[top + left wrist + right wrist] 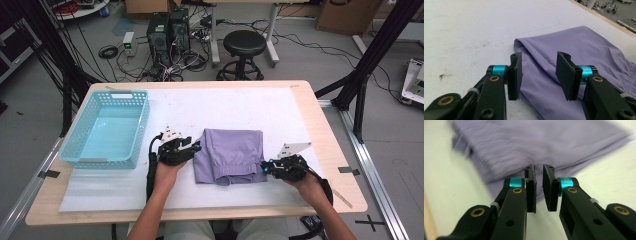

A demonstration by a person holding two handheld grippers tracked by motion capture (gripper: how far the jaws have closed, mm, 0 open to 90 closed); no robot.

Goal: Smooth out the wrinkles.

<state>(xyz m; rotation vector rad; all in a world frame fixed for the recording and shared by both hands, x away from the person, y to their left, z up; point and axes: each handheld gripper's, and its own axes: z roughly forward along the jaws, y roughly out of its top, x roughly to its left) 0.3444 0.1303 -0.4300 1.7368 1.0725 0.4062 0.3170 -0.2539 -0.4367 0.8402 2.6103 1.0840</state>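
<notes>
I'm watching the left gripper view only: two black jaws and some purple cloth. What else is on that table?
Observer: A light blue basket stands left of the cloth, apart from it.
Operator: Anything inside it?
Observer: No, it looks empty.
Operator: Where's the other gripper?
Observer: The right gripper is at the cloth's right edge, with only a narrow gap between its jaws and nothing held.

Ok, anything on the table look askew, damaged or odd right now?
Nothing serious. The folded purple garment lies slightly uneven, with a lower layer poking out at its near edge. The white mat has a few small dark marks. The blue basket sits upright.
</notes>
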